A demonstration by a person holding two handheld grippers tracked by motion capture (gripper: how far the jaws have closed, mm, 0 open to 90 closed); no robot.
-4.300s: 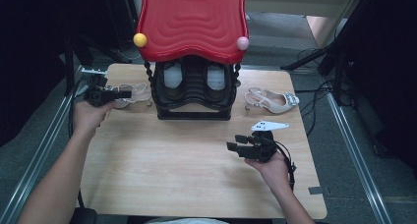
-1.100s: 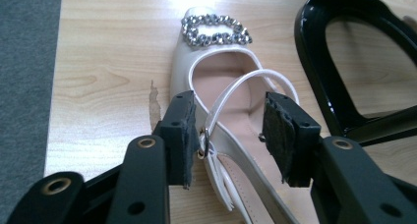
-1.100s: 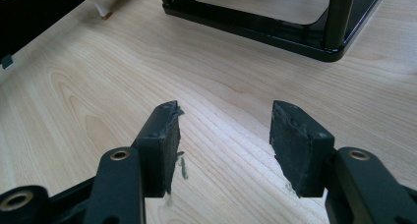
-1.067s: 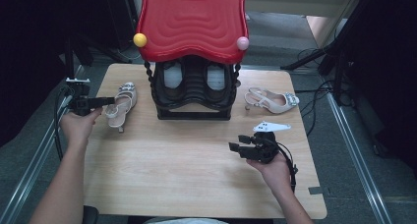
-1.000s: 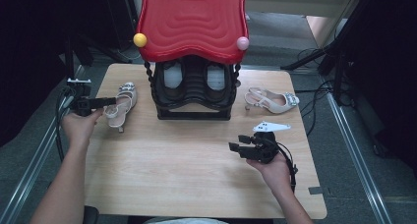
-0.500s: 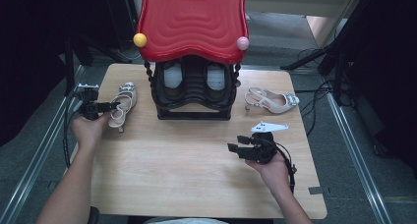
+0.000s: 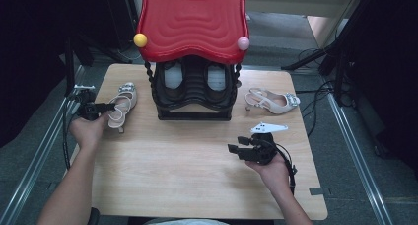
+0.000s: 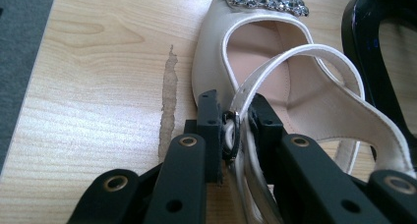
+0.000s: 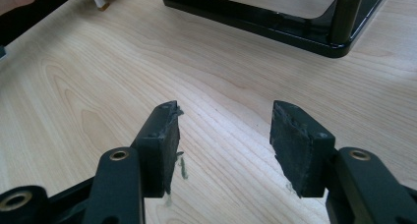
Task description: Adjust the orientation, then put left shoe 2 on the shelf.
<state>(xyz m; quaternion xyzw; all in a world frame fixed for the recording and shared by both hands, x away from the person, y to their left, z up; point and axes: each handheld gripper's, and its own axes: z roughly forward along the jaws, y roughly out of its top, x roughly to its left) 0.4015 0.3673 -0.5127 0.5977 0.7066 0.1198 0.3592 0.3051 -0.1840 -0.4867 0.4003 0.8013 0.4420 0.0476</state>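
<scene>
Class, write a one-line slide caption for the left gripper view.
Left gripper pinches the buckled ankle strap of a cream jewelled sandal.

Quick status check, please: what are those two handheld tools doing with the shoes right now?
Left tool just closed, clamped on left sandal's strap. Right tool open, hovering over bare table. Other sandal untouched right of shoe rack. Nothing blocking.

light wood table [image 7: 197, 175], grey floor [image 7: 29, 151] around it, dark surroundings – cables [image 7: 320, 94] trailed off right
</scene>
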